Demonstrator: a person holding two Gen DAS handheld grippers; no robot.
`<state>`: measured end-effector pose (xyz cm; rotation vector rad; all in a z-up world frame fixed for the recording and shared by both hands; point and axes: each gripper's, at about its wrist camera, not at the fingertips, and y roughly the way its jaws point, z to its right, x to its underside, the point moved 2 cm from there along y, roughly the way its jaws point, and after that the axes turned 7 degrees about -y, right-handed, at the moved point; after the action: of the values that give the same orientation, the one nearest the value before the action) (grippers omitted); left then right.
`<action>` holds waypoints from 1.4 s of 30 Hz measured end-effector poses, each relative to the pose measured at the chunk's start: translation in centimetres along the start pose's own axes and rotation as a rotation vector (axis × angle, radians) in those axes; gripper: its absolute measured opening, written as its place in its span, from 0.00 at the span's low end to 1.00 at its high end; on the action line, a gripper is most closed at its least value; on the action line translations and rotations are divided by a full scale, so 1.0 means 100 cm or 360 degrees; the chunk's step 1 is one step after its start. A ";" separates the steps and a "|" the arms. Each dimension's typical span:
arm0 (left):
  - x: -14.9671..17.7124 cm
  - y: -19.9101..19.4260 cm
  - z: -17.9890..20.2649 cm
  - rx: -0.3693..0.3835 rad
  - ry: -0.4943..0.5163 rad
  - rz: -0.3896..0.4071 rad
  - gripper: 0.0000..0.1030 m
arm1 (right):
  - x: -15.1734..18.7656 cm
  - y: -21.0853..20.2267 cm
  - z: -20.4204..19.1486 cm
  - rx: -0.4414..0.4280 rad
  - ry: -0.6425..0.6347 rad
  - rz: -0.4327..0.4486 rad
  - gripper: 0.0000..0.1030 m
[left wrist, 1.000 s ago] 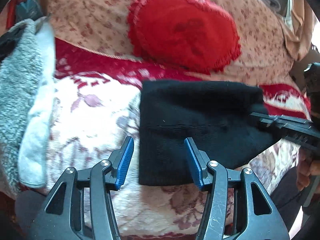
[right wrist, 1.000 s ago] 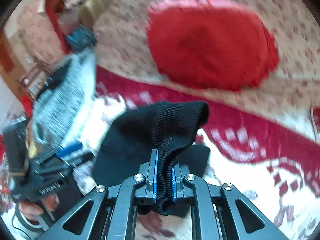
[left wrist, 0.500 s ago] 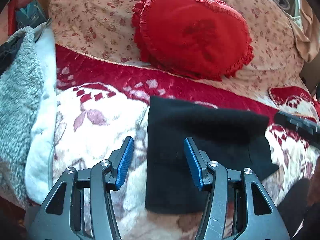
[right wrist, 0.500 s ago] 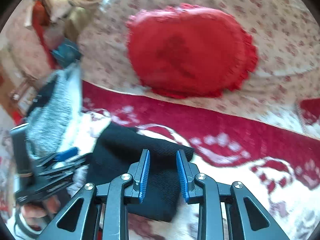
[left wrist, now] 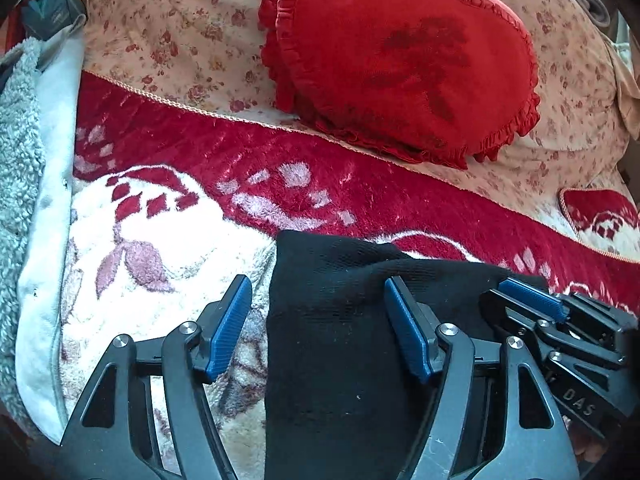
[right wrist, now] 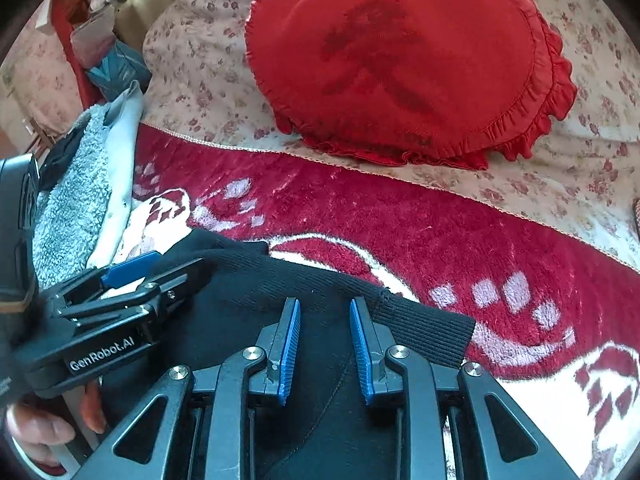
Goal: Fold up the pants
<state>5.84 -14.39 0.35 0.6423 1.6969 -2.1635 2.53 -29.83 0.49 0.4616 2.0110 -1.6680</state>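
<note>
Black knit pants, folded into a compact rectangle, lie flat on the red-and-cream floral blanket of the bed, filling the lower centre of the left wrist view. In the right wrist view the ribbed waistband edge runs across the middle toward the lower right.

One second ago the right claw was clenched on a raised bunch of ribbed fabric. It is now released, jaws parted and empty, hovering just above the cloth, and that fabric has been laid down over the rest of the garment. The left claw has remained released throughout, its jaws straddling the left edge of the pants without gripping. It has come closer to the garment than half a second ago.

Judgement: a fold has just been completed and let go. The task looks nearly finished, with at most smoothing or one further fold remaining.

Surroundings: a red heart-shaped cushion rests on a rose-print pillow in the upper frame. A grey fleecy towel lies along the left edge.
</note>
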 end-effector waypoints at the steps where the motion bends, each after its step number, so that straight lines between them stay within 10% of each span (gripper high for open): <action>1: 0.002 -0.003 0.001 -0.0004 0.0014 0.0007 0.67 | 0.000 -0.004 -0.001 0.0001 -0.0011 -0.0006 0.22; 28: 0.073 -0.048 0.004 -0.0048 0.0074 -0.0001 0.67 | 0.090 -0.055 -0.030 -0.0018 -0.0050 -0.0084 0.25; 42: 0.075 -0.045 0.003 -0.0038 0.0042 -0.0005 0.70 | 0.068 -0.072 -0.020 -0.0013 0.0019 -0.0012 0.24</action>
<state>-2.83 -13.33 0.18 0.6650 1.7359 -2.1425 -7.34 -29.68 2.81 0.4622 2.0298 -1.6645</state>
